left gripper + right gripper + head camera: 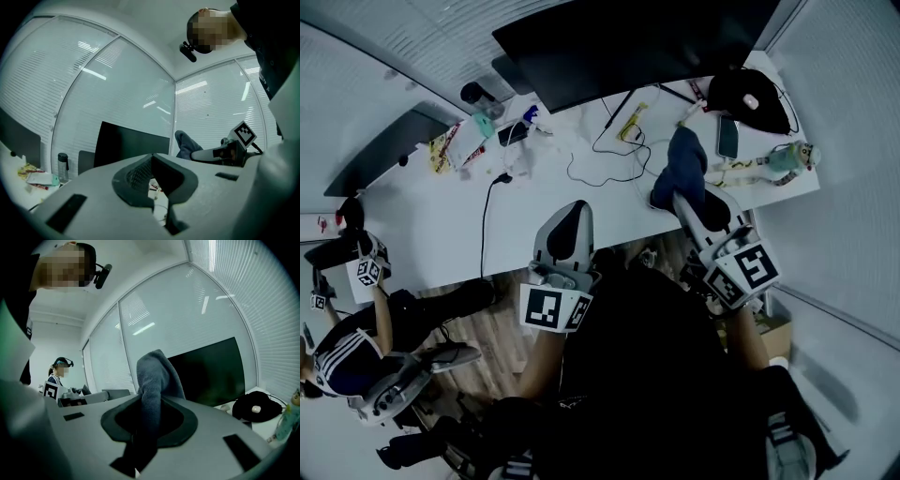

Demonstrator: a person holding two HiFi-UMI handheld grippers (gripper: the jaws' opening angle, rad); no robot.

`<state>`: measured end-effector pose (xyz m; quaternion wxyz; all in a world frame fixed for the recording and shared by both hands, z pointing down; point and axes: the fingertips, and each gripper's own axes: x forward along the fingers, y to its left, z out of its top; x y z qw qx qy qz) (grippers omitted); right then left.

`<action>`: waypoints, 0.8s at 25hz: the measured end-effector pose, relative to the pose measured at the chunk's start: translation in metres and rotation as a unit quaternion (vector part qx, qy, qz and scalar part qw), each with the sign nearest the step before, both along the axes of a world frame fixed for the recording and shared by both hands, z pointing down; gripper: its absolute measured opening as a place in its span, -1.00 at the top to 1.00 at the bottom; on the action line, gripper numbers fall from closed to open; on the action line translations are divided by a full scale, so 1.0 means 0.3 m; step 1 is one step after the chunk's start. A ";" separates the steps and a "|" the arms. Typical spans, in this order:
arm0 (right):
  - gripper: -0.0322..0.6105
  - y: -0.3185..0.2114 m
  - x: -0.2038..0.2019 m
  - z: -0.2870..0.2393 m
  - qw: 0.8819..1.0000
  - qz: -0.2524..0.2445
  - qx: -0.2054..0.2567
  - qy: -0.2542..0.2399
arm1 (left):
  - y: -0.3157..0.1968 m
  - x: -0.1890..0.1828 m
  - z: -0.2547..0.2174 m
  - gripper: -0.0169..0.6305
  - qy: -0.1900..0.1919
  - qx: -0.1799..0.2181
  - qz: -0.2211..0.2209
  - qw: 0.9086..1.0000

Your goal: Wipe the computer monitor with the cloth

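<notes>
The big black computer monitor [628,47] stands at the back of the white desk [441,216]; it also shows as the monitor [126,145] in the left gripper view and the monitor [211,371] in the right gripper view. My right gripper [682,195] is shut on a blue-grey cloth [684,161], held over the desk's front edge, short of the screen. The cloth [154,376] sticks up from between the jaws. My left gripper [572,214] hovers left of it near the desk edge, shut and holding nothing.
Black cables [609,159], a phone [727,136], a black cap [750,98], a bottle [478,97] and small packets lie on the desk. A second dark screen [384,155] stands at the left. Another person [347,356] sits at the lower left.
</notes>
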<state>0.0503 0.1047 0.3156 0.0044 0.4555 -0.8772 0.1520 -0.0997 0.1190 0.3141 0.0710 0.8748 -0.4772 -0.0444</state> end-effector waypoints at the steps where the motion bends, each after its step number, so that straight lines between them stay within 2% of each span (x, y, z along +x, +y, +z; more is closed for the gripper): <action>1: 0.65 -0.029 -0.014 -0.004 1.000 -0.002 -0.001 0.002 | -0.020 -0.017 0.005 0.93 0.000 -0.002 -0.002 1.000; 7: 0.65 -0.178 -0.134 -0.019 0.999 -0.016 -0.012 0.040 | -0.140 -0.124 0.063 0.93 0.016 -0.025 -0.003 1.000; 11: 0.65 -0.275 -0.222 0.002 0.997 -0.026 -0.025 0.068 | -0.262 -0.172 0.109 0.93 0.029 -0.040 0.015 0.999; 14: 0.65 -0.353 -0.281 0.054 0.995 -0.032 -0.039 0.082 | -0.356 -0.195 0.135 0.93 0.027 -0.034 0.028 0.999; 20: 0.65 -0.474 -0.414 0.210 0.990 -0.057 -0.079 0.107 | -0.463 -0.259 0.196 0.93 0.045 -0.049 0.030 0.997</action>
